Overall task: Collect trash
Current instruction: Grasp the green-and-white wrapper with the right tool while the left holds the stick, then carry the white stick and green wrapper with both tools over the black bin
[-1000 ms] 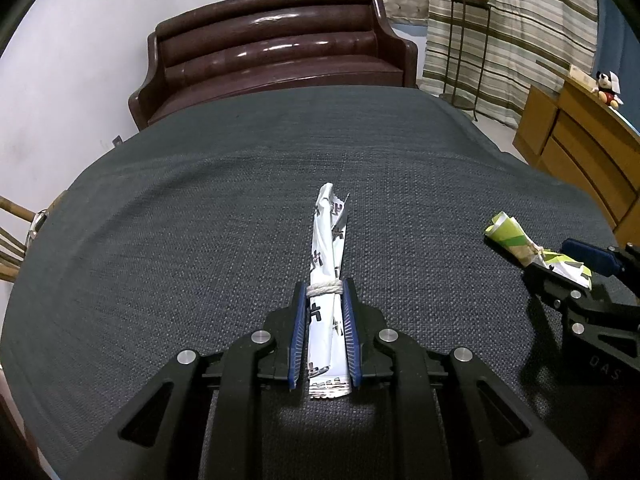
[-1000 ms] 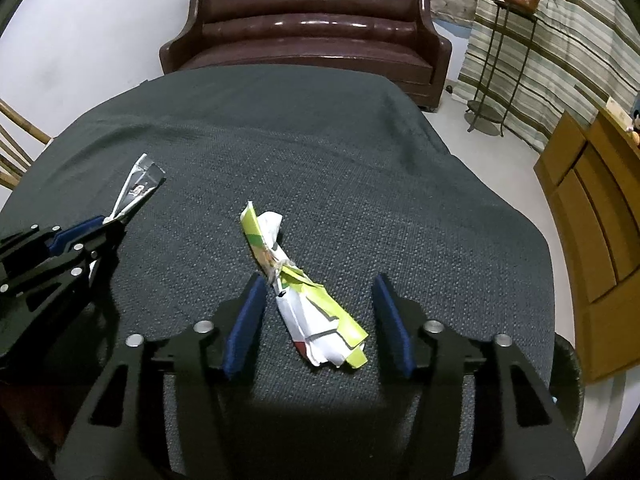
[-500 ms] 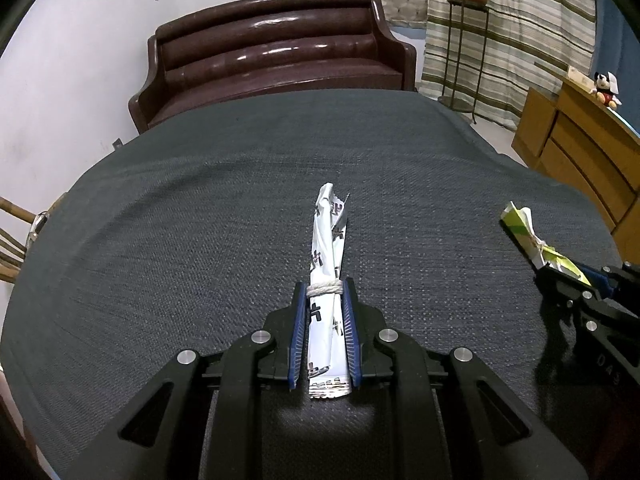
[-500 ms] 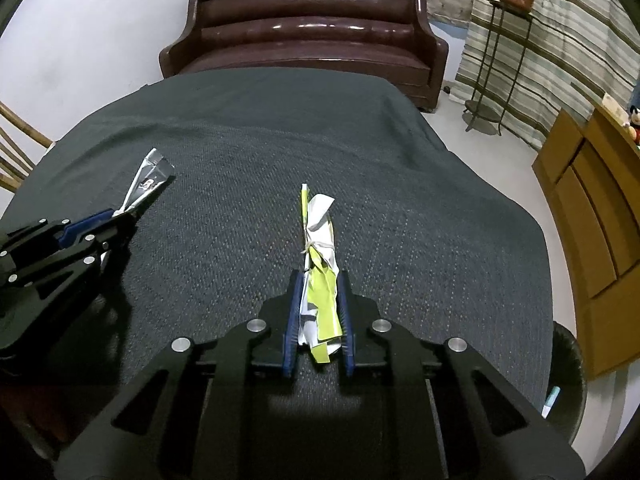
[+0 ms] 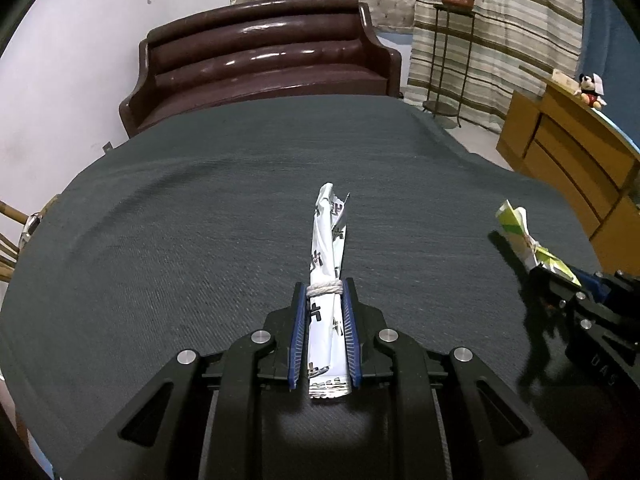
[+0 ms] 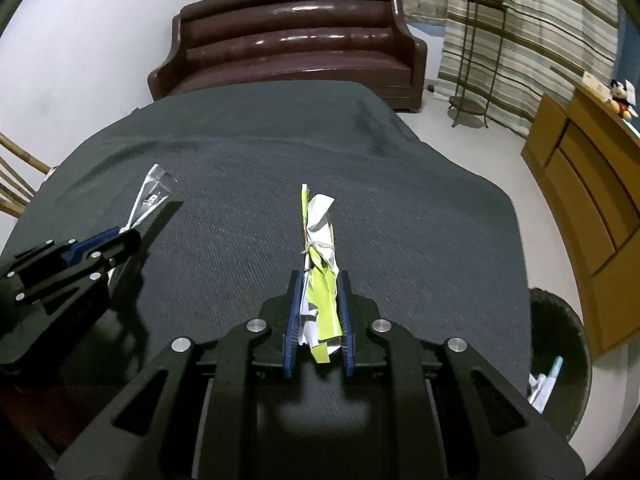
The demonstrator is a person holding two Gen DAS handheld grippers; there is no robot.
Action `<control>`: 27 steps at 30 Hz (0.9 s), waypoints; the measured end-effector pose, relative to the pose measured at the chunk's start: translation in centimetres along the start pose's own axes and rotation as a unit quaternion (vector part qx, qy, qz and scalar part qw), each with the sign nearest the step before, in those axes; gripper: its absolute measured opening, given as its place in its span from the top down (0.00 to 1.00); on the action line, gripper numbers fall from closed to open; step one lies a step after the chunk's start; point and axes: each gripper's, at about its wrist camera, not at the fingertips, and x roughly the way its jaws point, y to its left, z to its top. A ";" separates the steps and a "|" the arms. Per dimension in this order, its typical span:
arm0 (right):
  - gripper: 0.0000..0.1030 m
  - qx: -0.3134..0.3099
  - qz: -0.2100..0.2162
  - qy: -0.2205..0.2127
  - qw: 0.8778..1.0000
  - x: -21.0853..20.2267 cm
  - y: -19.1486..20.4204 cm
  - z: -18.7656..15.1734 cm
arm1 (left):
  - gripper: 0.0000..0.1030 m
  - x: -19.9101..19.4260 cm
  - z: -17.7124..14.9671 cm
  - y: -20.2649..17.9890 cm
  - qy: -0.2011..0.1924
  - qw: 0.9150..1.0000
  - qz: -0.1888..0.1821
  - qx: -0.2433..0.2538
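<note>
A: Where do we stand with the trash?

B: The left gripper [image 5: 325, 334] is clamped on the white wrapper [image 5: 327, 256] tied with string. The right gripper's [image 6: 318, 312] jaws have just been closing and now pinch the green-and-white wrapper [image 6: 320, 276]. Both are held above the dark counter [image 5: 180, 220].

A: Best way on?

B: I'd carry each one level to the bin [image 6: 560, 360] at the counter's right edge, keeping the squeeze firm. The crumpled paper looks springy, so I'd release only once it is over the opening.
</note>
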 end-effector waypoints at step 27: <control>0.83 0.104 -0.088 -0.050 0.989 -8.7 -11.7 -5.6 | 0.82 -4.8 -2.1 -13.8 -0.040 0.990 -0.090 0.099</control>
